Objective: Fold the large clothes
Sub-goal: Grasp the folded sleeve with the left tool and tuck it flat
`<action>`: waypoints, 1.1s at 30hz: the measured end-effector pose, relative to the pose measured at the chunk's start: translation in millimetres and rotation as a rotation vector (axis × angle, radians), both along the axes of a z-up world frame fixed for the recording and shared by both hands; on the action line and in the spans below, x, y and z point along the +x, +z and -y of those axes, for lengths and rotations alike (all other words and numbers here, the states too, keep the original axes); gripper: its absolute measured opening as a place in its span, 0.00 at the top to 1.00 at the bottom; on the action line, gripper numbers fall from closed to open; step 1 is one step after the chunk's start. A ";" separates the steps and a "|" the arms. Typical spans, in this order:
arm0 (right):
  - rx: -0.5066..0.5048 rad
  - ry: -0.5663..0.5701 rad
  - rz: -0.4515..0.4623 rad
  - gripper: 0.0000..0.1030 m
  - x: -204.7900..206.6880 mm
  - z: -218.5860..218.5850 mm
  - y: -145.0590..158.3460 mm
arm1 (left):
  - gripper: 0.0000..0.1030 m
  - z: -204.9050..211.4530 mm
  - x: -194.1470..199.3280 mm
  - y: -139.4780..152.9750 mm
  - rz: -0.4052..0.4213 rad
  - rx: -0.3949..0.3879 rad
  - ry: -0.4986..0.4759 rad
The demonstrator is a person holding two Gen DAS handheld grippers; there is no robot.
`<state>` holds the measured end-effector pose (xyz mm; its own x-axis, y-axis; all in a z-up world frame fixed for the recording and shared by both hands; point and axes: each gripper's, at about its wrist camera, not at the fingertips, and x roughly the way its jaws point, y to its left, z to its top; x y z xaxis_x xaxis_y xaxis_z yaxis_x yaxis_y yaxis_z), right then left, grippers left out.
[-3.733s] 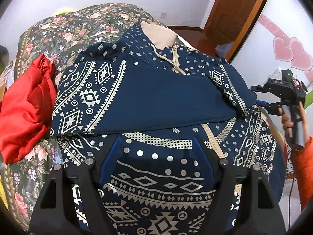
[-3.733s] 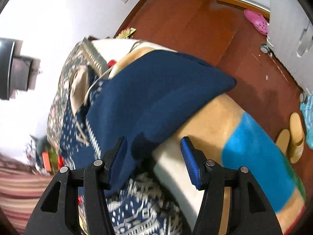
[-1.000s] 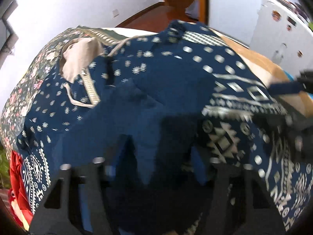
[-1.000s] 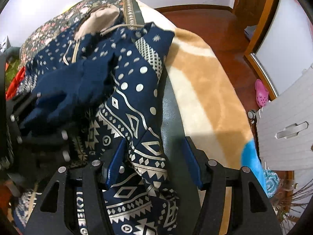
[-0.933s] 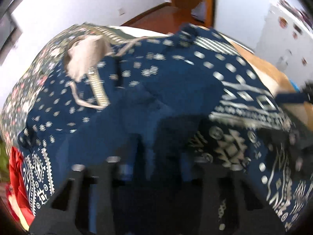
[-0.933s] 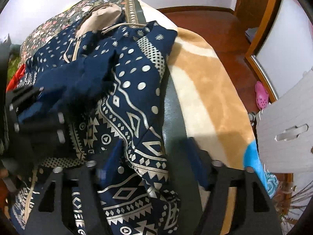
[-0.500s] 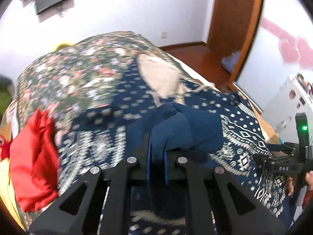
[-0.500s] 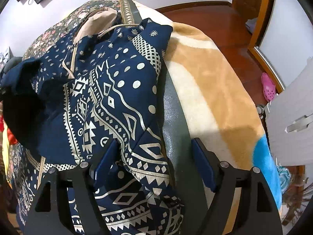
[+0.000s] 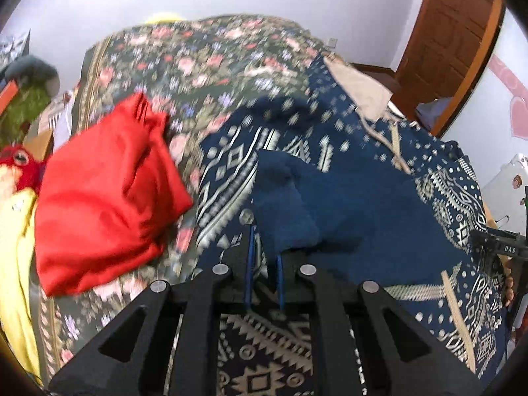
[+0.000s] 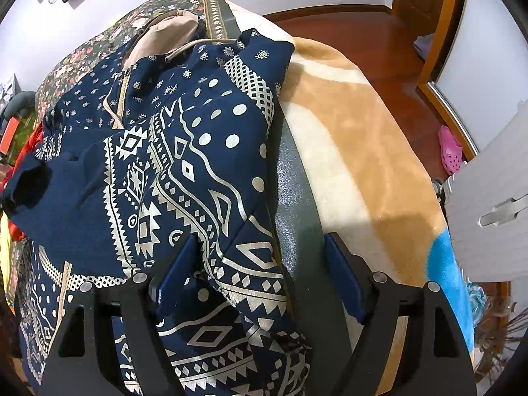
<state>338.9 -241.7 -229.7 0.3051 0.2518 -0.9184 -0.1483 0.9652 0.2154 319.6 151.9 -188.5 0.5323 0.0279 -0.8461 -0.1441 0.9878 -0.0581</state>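
Bed [image 9: 204, 56] with floral cover, navy patterned hoodie [image 10: 184, 151] spread across it, red garment [image 9: 105, 194] beside it, left claw [image 9: 264, 274] pinched on hoodie's plain navy sleeve [image 9: 283, 198], right claw [image 10: 260, 274] jaws apart over hoodie's side edge

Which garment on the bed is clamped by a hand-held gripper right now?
The navy patterned hoodie: the left hand-held gripper pinches its plain navy sleeve end. The red garment beside it lies untouched.
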 end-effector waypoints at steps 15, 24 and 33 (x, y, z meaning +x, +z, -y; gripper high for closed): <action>-0.042 0.015 0.009 0.25 0.6 -5.5 -1.4 | 0.46 -76.1 -43.1 -42.2 0.002 -0.371 0.202; -0.056 0.018 0.011 0.25 -0.1 -7.0 -2.0 | 0.45 -91.9 -51.1 -60.0 0.000 -0.527 0.238; -0.053 0.016 0.009 0.24 0.0 -6.9 -1.7 | 0.45 -84.7 -63.5 -30.4 0.029 -0.339 0.204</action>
